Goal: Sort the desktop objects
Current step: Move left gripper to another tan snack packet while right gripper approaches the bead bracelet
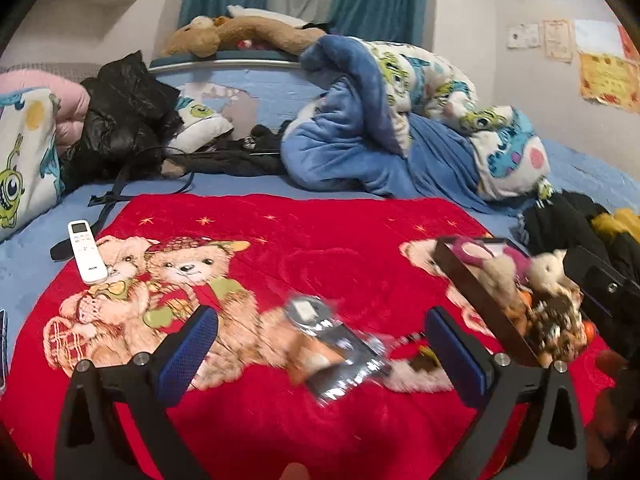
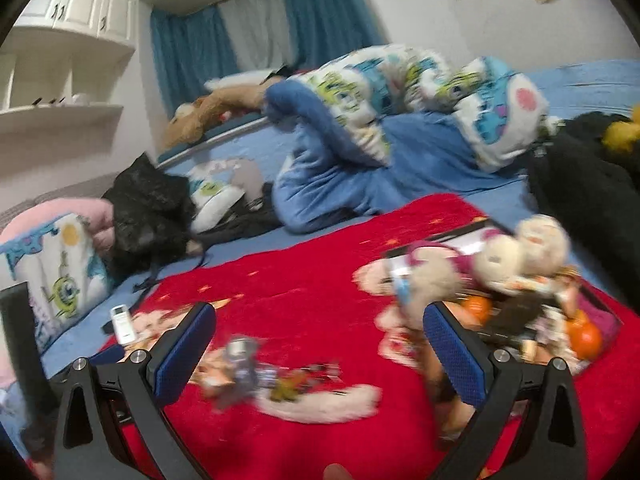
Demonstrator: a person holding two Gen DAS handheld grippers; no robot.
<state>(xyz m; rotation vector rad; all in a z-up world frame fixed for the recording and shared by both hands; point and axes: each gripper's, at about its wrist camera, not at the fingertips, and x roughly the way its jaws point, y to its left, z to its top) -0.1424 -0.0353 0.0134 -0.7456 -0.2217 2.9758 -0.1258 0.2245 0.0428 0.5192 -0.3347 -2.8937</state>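
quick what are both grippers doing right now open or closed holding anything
Left gripper: open, holding nothing.
Right gripper: open, holding nothing.

A plush red blanket (image 1: 320,248) carries a glossy white plastic remote (image 1: 86,252) and shiny clear-wrapped packet (image 1: 340,352).

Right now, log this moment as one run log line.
left gripper: open, over clear packet | right gripper: open, empty | tray: full | remote: on red blanket

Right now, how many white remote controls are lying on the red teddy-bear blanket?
1. The white remote control lies at the left edge of the red teddy-bear blanket, far from the dark box of toys. Others could be hidden under clutter.
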